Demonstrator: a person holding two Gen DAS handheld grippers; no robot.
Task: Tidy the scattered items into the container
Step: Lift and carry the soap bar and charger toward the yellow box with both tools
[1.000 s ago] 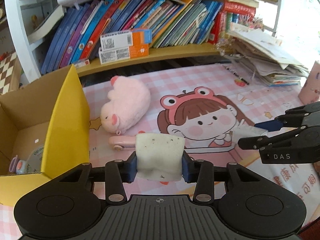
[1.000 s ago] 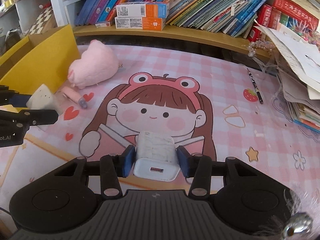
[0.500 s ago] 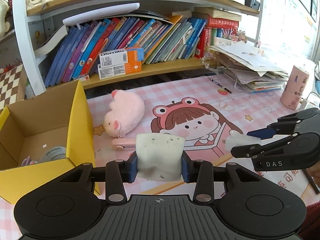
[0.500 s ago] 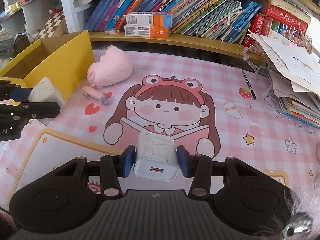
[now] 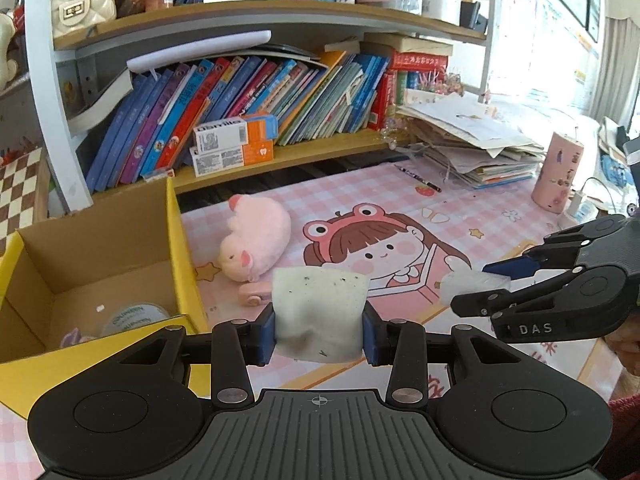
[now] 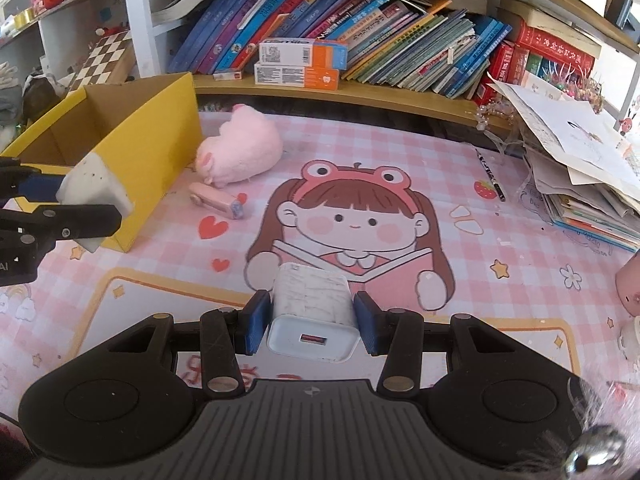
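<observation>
My left gripper is shut on a white speckled sponge, held above the mat just right of the yellow cardboard box. The sponge also shows in the right wrist view. My right gripper is shut on a white USB charger, held above the mat; it shows in the left wrist view too. A pink plush pig and a small pink stamp-like toy lie on the mat beside the box. The box holds a round tin.
A bookshelf with leaning books runs behind the pink cartoon mat. A stack of papers sits at the right, with a pencil near it. A pink cup stands far right.
Both grippers have risen and pulled back from the mat with their items held. The box interior and upper shelf now show more.
</observation>
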